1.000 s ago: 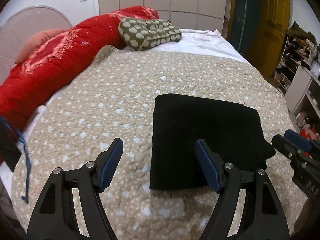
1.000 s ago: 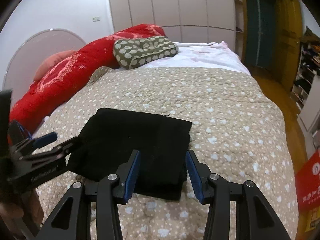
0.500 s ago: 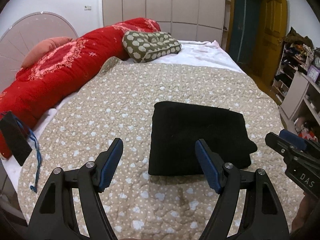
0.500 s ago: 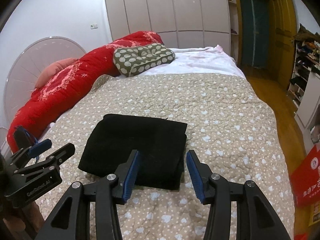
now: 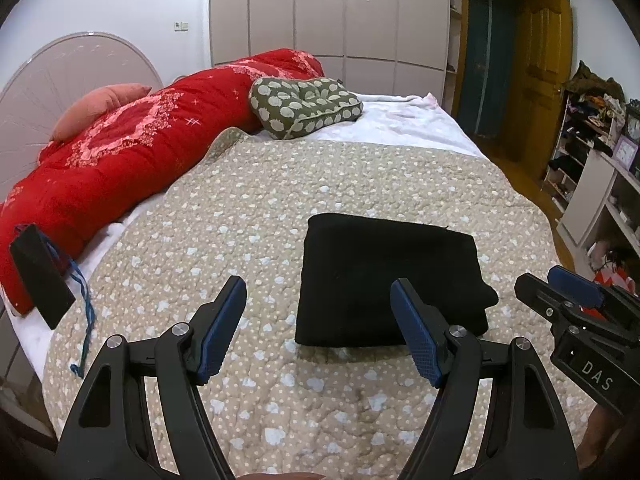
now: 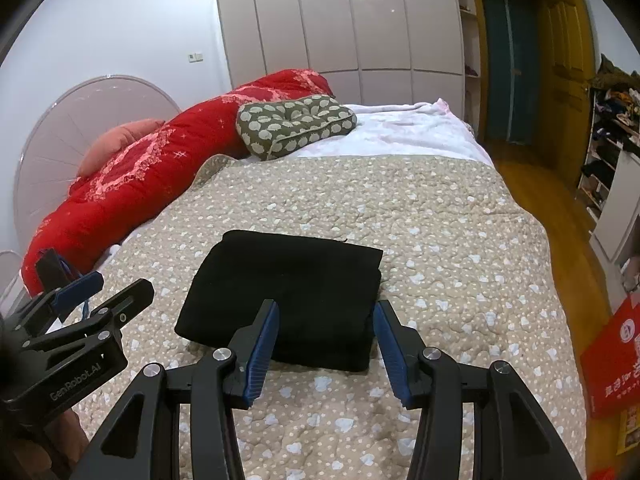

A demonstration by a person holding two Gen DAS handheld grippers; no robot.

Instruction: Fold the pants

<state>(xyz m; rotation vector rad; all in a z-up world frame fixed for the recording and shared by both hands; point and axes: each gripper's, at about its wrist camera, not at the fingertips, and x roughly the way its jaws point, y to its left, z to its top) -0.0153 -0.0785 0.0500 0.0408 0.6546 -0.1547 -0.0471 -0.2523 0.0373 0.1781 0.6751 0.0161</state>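
Seemingly Folded, Grippers Clear

Apparently the folding is done: the pants lie as a compact black bundle near the bedspread's front edge. The left gripper and the right gripper hover released, empty. Next, perhaps only tidying.

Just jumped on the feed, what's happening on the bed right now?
A person holds a gripper in each hand over the bed. The black pants lie folded into a neat rectangle on the beige quilt. The left gripper and right gripper are both open and empty, hovering at the near edge. The folding looks done.
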